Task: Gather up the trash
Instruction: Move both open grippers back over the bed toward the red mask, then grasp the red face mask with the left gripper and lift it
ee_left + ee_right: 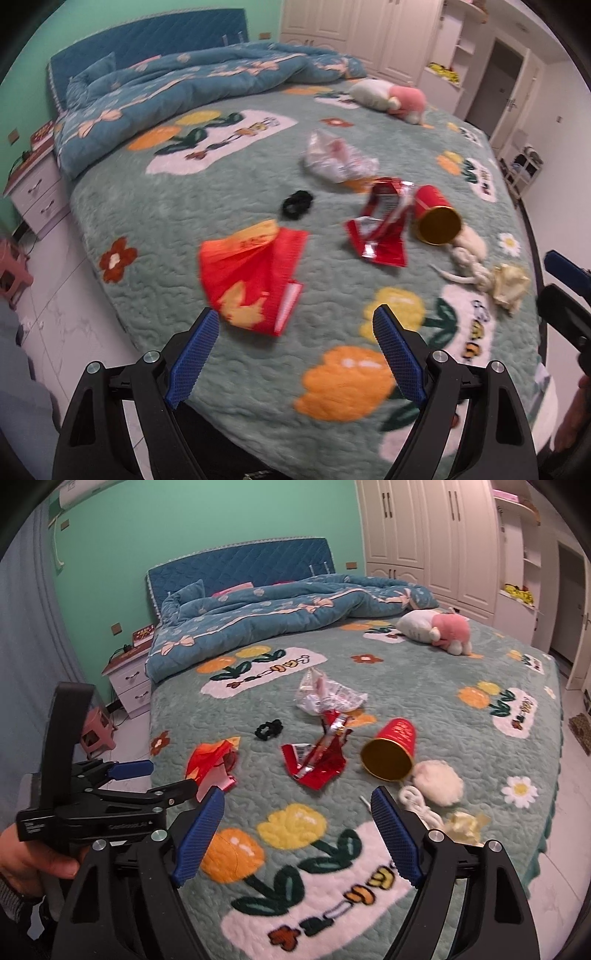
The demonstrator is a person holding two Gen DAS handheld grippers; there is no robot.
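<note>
Red trash lies mid-bed: an orange-red bag, a torn red wrapper and a tipped red cup, with a crumpled clear wrapper behind them on the green flowered bed. Left tool hovers spread and empty just before the bag; right tool is likewise spread, pinching nothing.
</note>
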